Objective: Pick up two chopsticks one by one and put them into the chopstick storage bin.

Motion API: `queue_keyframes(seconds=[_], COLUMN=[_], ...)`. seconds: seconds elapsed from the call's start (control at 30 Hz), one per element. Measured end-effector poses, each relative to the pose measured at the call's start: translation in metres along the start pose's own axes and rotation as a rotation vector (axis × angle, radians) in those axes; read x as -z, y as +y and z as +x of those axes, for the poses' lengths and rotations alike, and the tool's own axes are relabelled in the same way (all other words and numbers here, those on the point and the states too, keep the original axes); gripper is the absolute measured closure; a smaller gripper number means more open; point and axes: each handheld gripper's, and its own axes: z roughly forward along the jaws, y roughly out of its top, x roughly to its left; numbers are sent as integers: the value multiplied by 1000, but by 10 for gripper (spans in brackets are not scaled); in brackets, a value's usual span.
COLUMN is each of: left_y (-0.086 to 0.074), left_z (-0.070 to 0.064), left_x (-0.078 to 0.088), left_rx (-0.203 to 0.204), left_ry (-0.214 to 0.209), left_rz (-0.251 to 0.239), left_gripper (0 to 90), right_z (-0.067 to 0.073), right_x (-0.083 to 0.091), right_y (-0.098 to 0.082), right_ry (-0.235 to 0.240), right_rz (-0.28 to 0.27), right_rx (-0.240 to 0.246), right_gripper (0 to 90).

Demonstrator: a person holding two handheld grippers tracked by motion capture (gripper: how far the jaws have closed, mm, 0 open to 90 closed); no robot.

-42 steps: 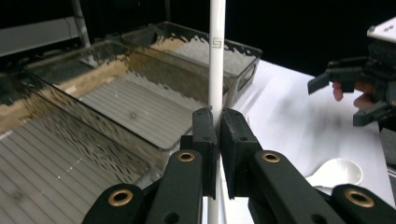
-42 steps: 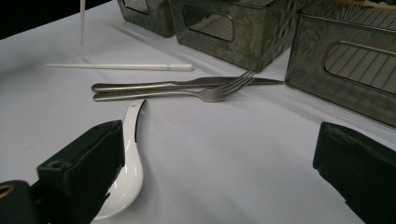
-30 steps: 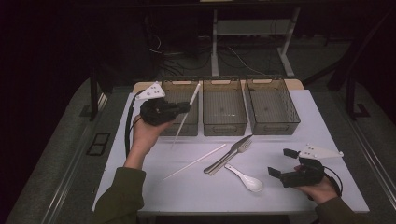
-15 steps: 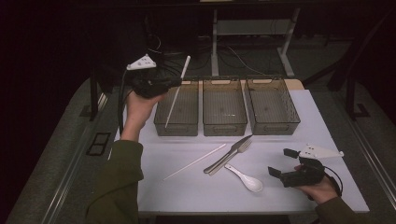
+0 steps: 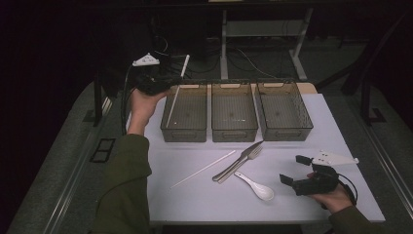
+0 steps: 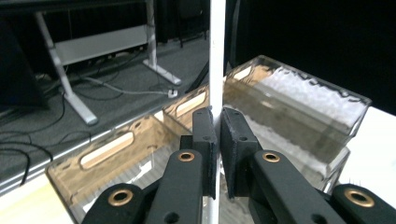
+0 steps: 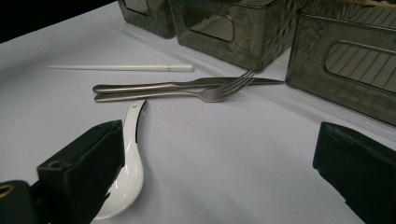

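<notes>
My left gripper (image 5: 171, 84) is raised over the far left corner of the left bin (image 5: 185, 134), shut on a white chopstick (image 5: 184, 66). The stick stands steeply, its lower end down inside that bin. In the left gripper view the pads (image 6: 205, 130) pinch the chopstick (image 6: 217, 56) mid-length. My right gripper (image 5: 295, 169) rests open at the table's near right, close to a white ceramic spoon (image 5: 255, 186). The spoon (image 7: 126, 177) lies partly behind the left jaw in the right gripper view, with nothing between the jaws (image 7: 219, 158).
Three smoky clear bins stand in a row at the back: left, middle (image 5: 234, 132) and right (image 5: 287, 131). A second chopstick (image 5: 204, 168), a knife (image 7: 177, 85) and a fork (image 7: 187, 95) lie on the white table in front of them.
The left hand has lifted and carried the chopstick up and back toward the left bin's far left corner. The right hand has stayed put.
</notes>
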Motion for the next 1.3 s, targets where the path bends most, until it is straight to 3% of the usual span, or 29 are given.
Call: queue_keyframes(seconds=[0.2, 0.5, 0.97, 1.3], left_y=[-12, -36, -53, -60], left_z=[3, 10, 11, 12], left_x=[-12, -26, -45, -63], left_rx=[4, 43, 68, 96], left_ry=[9, 17, 37, 117], left_rz=[45, 106, 159, 199], left_gripper=[842, 841, 839, 831], right_z=[0, 0, 0, 0], right_x=[0, 0, 0, 1], right_y=[0, 0, 0, 0], right_ry=[0, -1, -1, -1], right_rz=[0, 1, 3, -4], right_rx=[-1, -3, -4, -7], right_gripper=[21, 21, 21, 22])
